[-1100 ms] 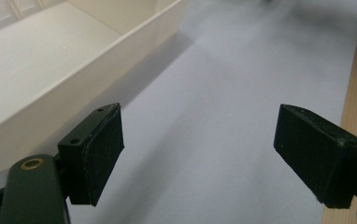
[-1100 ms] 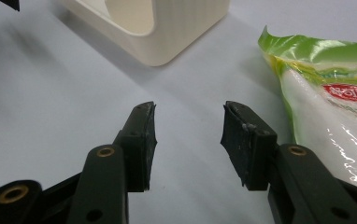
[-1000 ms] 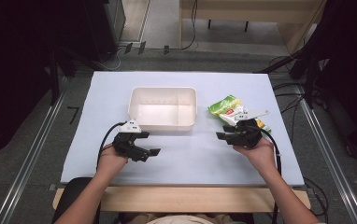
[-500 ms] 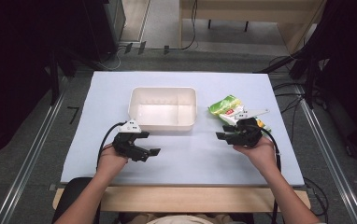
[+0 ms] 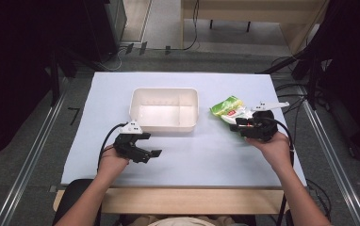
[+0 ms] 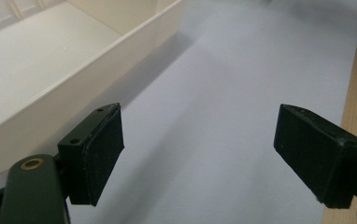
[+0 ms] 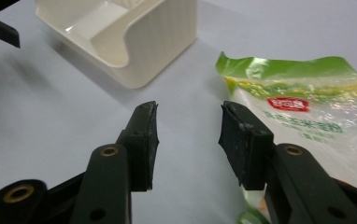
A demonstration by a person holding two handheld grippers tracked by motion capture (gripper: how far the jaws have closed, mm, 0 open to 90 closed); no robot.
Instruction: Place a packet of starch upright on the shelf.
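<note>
- Pale blue table [image 5: 201, 155], dark room around it, white bin [image 5: 165, 108] sitting mid-table.
- Your right gripper [image 7: 187, 140] has just been closing a bit, but nothing's between the jaws; one jaw is over the edge of the green bag [image 7: 303, 116], which lies right of the bin.
- Your left gripper [image 6: 200, 154] is spread wide and empty, just beside the bin's near wall.

Pale blue table [image 5: 206, 155], black cabinets [image 5: 36, 52] behind.

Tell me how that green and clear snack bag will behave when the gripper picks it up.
The snack bag looks like thin crinkled film, so it will probably sag and fold rather than stay stiff. Its glossy surface may slip between the right gripper pads unless pinched firmly. Lying flat, it seems light and unlikely to roll.
</note>
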